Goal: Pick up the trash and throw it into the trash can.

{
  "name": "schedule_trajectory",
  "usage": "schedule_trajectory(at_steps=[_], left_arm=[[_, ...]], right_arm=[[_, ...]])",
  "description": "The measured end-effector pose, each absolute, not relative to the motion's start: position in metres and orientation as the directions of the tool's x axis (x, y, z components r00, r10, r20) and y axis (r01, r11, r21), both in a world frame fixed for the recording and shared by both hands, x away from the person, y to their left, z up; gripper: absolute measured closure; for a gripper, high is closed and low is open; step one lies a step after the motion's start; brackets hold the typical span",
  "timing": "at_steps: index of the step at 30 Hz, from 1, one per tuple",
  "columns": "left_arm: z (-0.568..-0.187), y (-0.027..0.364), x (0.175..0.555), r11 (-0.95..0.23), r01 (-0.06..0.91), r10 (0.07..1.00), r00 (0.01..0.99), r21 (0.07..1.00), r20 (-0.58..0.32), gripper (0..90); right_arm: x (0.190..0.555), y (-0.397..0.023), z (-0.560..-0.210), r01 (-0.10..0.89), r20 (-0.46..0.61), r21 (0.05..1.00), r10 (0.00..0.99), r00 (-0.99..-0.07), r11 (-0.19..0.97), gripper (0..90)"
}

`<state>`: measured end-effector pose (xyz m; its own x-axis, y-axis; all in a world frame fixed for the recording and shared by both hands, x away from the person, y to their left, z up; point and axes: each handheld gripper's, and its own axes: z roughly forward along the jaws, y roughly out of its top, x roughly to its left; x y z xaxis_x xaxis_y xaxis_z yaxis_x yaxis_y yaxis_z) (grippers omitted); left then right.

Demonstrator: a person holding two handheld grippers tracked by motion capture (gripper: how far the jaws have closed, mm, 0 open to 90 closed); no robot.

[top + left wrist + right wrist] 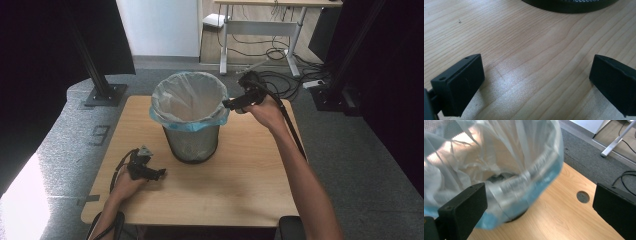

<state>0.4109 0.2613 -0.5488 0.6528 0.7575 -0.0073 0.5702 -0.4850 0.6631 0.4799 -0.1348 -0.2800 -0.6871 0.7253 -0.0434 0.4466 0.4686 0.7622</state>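
Note:
A black mesh waste bin (192,142) stands mid-table, lined with a pale blue plastic bag (189,97) folded over its rim. My right gripper (227,104) hovers at the bin's right rim, pointing left, jaws open; the right gripper view looks between its wide-apart pads at the bag (499,165) and rim, with nothing gripped. My left gripper (161,173) rests on the table to the front left of the bin, open; in the left gripper view its pads (459,85) frame bare wood, with the bin's base (571,5) at the top edge.
The wooden table (235,185) has a round cable hole (583,196) near the bin. Black stands flank the table at left and right. A white desk (260,30) with cables (287,80) on the floor stands behind.

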Motion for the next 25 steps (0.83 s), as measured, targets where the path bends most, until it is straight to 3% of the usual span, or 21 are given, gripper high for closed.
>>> schedule_trajectory(at_steps=[9,25], left_arm=[[-0.549,0.261,0.411,-0.482,0.571,0.759,0.652,0.665,-0.010,0.0],[-0.549,0.261,0.410,-0.484,0.571,0.759,0.651,0.663,-0.006,0.0]], right_arm=[[0.460,-0.173,-0.316,0.445,-0.043,0.784,0.754,-0.655,0.432,0.0],[0.431,-0.225,-0.433,0.515,-0.016,0.770,0.818,-0.575,0.378,0.0]])
